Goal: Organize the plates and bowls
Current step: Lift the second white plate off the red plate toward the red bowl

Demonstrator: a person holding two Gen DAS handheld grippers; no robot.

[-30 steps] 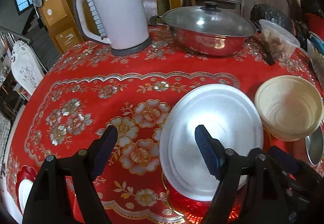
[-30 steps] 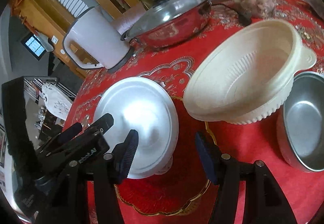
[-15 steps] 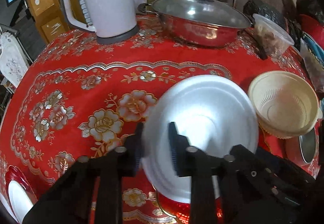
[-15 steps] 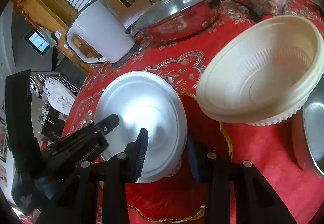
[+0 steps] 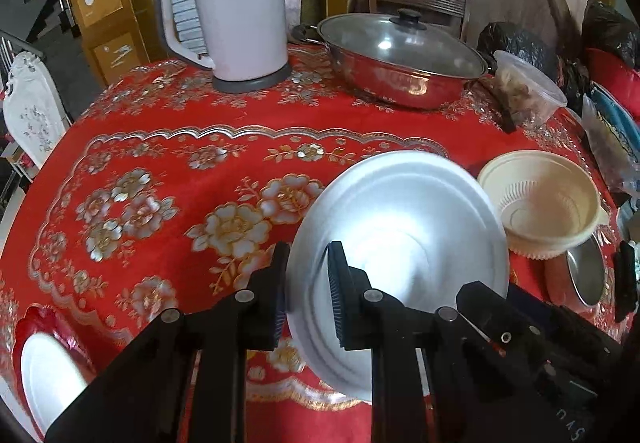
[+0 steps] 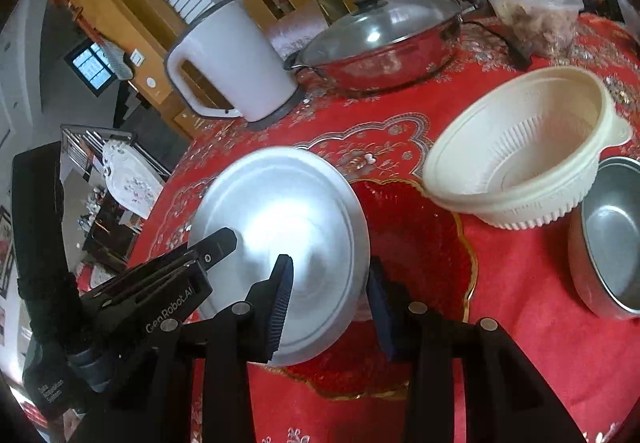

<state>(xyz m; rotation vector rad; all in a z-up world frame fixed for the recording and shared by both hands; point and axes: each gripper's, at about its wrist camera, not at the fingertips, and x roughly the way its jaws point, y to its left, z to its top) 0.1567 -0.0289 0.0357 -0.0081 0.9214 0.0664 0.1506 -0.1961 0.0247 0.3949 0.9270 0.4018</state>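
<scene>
- Our left gripper (image 5: 306,283) clamps the near-left rim of the silver plate (image 5: 400,219), which is tilted above the red dish (image 6: 416,239).
- Our right gripper (image 6: 328,295) straddles the plate's near-right edge; we cannot tell whether its pads grip it.
- The cream bowl (image 5: 540,203) sits to the plate's right, with the steel bowl (image 6: 612,235) just beside it, nearer.
- A kettle (image 5: 236,7) and a lidded pan (image 5: 400,59) stand at the far side of the table (image 5: 160,163).

A silver metal plate (image 5: 404,219) sits tilted, raised off a red glass dish (image 6: 416,239). At its 3 o'clock stands a cream plastic bowl (image 5: 544,203), upright, with a steel bowl (image 6: 612,235) beside it.
</scene>
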